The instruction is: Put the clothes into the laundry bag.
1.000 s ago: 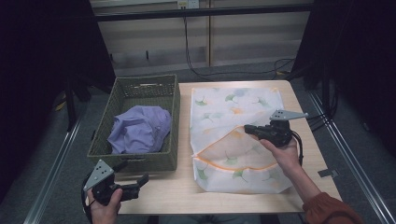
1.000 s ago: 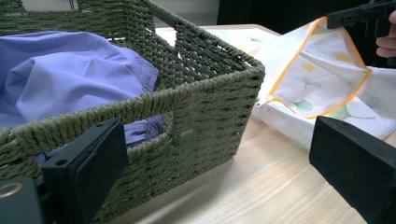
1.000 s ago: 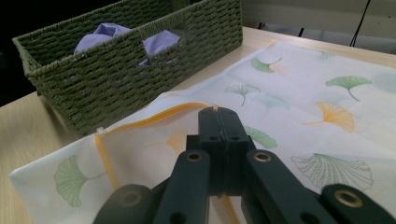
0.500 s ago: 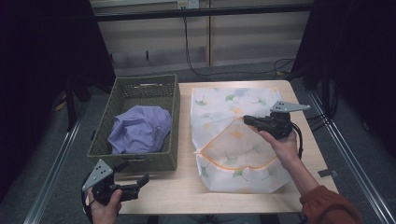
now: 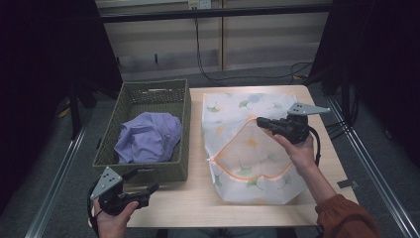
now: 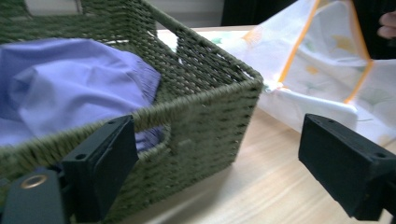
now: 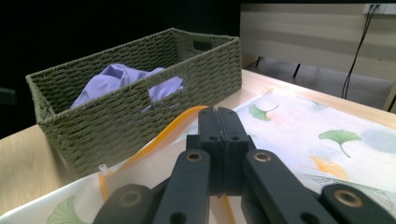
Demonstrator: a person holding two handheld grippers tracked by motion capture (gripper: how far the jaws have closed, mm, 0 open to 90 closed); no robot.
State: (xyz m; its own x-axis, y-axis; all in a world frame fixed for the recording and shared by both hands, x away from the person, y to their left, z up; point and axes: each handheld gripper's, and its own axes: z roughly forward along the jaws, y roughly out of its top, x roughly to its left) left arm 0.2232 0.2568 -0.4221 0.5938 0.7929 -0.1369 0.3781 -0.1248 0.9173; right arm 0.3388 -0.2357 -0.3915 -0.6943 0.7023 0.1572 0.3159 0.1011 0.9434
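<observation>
The bag [image 5: 250, 144], thin, light and limp on the table [image 5: 341, 158] beside the basket [image 5: 148, 171], is best held at its orange edge, where the right gripper [image 5: 261, 121] is clamped, the left gripper [image 5: 148, 191] being open.

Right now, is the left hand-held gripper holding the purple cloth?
No, the left hand-held gripper is open and empty outside the green woven basket.

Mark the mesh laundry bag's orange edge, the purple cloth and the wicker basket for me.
orange edge [image 5: 233, 136], high view, on the raised strip left of the right gripper.
purple cloth [image 5: 146, 139], high view, on the middle of the crumpled heap.
wicker basket [image 7: 107, 114], right gripper view, on its near side wall.
</observation>
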